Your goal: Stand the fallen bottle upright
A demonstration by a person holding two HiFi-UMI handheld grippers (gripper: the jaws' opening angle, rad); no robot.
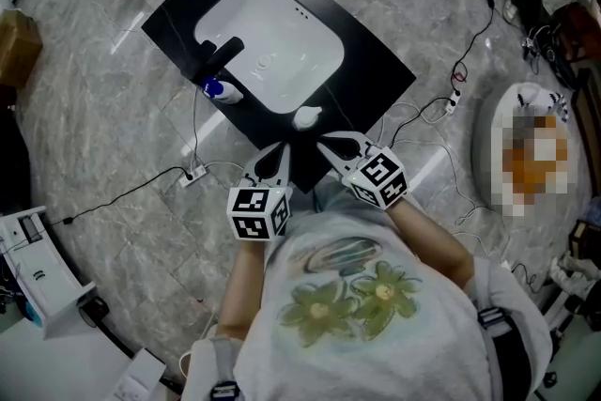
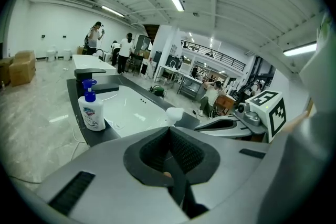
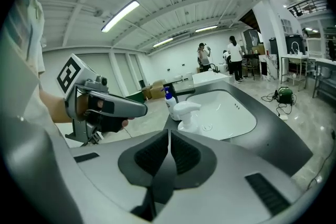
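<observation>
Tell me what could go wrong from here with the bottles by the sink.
1. The white pump bottle stands upright on the rim of the sink, just ahead of the shut left gripper and right gripper; a forward nudge could topple it.
2. The blue-capped bottle sits near the counter edge; a knock might send it off.
3. A power strip lies on the floor beside the counter; a foot could snag it.

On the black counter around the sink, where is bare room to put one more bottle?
The black counter is bare on the strip across the basin from the faucet, at the head view's right. The faucet side is crowded: the blue-pump soap bottle stands beside it. The white pump bottle occupies the near corner.
</observation>
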